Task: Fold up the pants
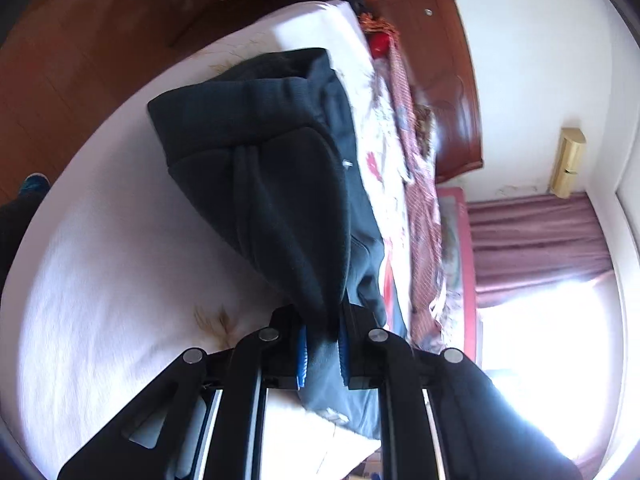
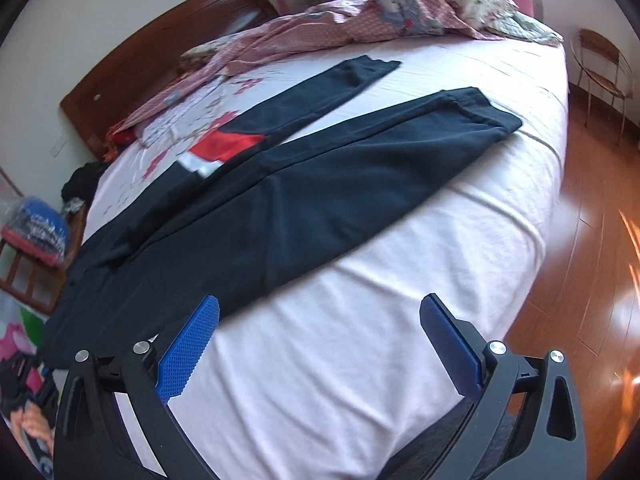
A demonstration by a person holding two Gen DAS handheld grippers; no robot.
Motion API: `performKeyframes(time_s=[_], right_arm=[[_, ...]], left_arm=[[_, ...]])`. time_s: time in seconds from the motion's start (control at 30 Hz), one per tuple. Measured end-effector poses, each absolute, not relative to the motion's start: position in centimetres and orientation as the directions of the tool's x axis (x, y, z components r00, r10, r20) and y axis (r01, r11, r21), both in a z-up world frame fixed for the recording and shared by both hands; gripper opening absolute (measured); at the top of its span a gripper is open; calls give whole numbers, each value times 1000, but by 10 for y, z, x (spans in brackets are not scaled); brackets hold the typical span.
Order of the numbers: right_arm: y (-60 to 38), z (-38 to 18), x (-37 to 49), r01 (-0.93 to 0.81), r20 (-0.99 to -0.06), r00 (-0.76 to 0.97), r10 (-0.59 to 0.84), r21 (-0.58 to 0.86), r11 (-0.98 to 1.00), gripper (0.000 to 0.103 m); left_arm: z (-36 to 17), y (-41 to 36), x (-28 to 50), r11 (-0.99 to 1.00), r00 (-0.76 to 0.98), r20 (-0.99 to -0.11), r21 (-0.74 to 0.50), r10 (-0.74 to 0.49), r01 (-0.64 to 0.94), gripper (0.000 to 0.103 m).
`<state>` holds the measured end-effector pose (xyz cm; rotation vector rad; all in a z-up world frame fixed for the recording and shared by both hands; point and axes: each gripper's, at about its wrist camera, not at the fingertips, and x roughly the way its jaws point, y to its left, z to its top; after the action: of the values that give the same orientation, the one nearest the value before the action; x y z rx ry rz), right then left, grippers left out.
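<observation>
Dark navy pants [image 2: 320, 184] lie spread on the pale pink bed sheet [image 2: 360, 320], both legs stretching toward the far side, with a red and white patch [image 2: 224, 146] between them. My right gripper [image 2: 320, 300] hovers open over bare sheet at the near edge of the pants; its left blue pad [image 2: 192, 352] is next to the fabric's edge, with nothing between the fingers. In the left wrist view my left gripper [image 1: 322, 320] is shut on a fold of the pants [image 1: 260, 168], which rise bunched from the bed to the blue pads [image 1: 302, 356].
A crumpled pink patterned quilt [image 2: 360, 20] lies along the wooden headboard [image 2: 160, 60] side. The wooden floor [image 2: 580, 240] and a wire chair [image 2: 600, 64] are to the right of the bed. A bedside table with bags [image 2: 36, 236] stands at left. Curtains [image 1: 532, 240] hang by a bright window.
</observation>
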<state>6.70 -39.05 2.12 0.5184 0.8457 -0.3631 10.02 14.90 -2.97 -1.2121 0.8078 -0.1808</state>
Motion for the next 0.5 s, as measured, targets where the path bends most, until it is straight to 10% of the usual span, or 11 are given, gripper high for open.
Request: performKeyframes(time_s=[0.5], right_arm=[[-527, -39, 114, 666, -760, 649, 28, 586, 462, 100]], left_arm=[[-30, 140, 100, 435, 705, -476, -863, -526, -258, 7]])
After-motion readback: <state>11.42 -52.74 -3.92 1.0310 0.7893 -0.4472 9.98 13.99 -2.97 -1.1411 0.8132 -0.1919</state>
